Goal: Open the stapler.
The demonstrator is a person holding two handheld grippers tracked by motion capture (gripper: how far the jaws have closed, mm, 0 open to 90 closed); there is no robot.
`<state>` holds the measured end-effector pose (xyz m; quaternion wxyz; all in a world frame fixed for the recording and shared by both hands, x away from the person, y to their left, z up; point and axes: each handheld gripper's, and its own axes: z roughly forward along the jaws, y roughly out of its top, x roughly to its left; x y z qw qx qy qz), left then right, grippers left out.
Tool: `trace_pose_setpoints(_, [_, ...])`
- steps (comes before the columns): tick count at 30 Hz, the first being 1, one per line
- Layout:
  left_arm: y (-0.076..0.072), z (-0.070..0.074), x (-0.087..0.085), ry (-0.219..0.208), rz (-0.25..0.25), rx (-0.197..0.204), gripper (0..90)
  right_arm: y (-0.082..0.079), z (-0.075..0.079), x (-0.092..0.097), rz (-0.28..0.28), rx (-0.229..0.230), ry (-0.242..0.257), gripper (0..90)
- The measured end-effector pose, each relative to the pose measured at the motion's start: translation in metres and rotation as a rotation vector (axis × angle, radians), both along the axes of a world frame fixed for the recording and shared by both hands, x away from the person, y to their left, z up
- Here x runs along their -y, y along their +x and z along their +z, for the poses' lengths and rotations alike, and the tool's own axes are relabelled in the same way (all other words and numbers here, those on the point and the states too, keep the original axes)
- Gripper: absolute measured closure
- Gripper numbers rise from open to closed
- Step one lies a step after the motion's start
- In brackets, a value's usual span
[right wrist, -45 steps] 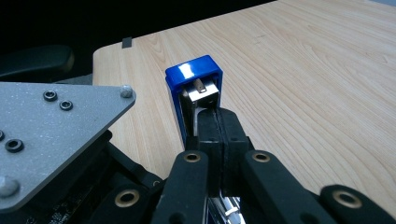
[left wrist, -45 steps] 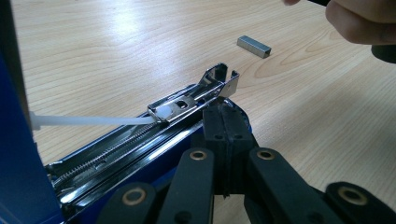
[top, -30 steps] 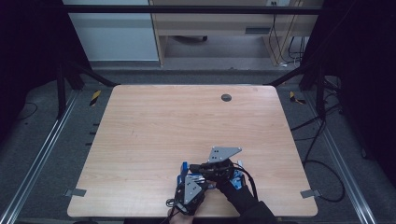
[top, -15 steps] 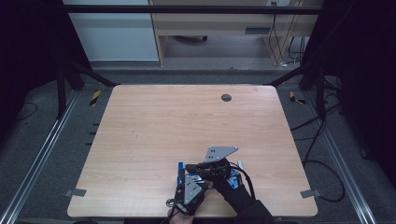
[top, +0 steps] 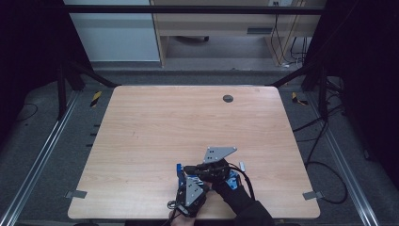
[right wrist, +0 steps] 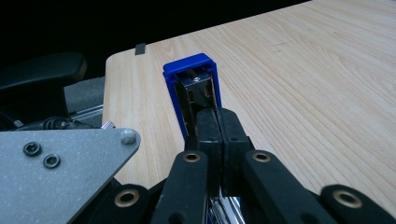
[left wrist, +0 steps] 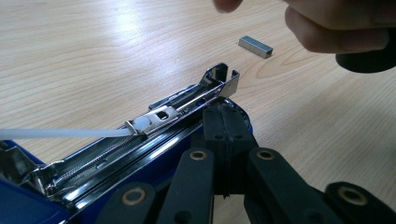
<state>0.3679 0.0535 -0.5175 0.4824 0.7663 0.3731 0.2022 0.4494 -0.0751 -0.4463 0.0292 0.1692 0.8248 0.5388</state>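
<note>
A blue stapler (left wrist: pixel 28 205) lies open near the table's front edge, its chrome staple channel (left wrist: pixel 187 105) bare and a white rod (left wrist: pixel 60 133) running into it. My left gripper (left wrist: pixel 224 112) is shut, its jaws pressed together right beside the channel, over the blue base. The stapler's blue lid (right wrist: pixel 191 70) stands raised ahead of my right gripper (right wrist: pixel 216 114), which is also shut, with its tips at the lid's lower end. From above, the left gripper (top: pixel 200 186) and the right gripper (top: pixel 190 168) crowd together over the stapler (top: pixel 179 172).
A short strip of staples (left wrist: pixel 255 46) lies loose on the wood beyond the stapler, and shows beside the hands as the strip (top: pixel 242 165). Fingers of a hand (left wrist: pixel 336 23) hover above it. The table (top: pixel 164 127) has a round grommet (top: pixel 227 98) at the back.
My right gripper has edged slightly to the left over the stapler. The left gripper has stayed where it was.
</note>
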Motion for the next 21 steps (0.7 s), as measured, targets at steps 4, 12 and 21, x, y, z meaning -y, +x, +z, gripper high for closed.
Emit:
trace_pose_setpoints(4, [0.000,0.000,0.000,0.003,0.000,0.003,89.7,0.001,-0.001,-0.004,0.007,-0.003,-0.001,89.7])
trace_pose_setpoints(12, [0.000,0.000,0.000,0.003,0.002,0.003,89.7,0.003,-0.002,-0.009,0.018,-0.008,0.002,89.7])
trace_pose_setpoints(21, [0.000,0.000,0.000,0.000,0.007,0.003,89.7,0.004,-0.003,-0.012,0.026,-0.012,0.006,89.7])
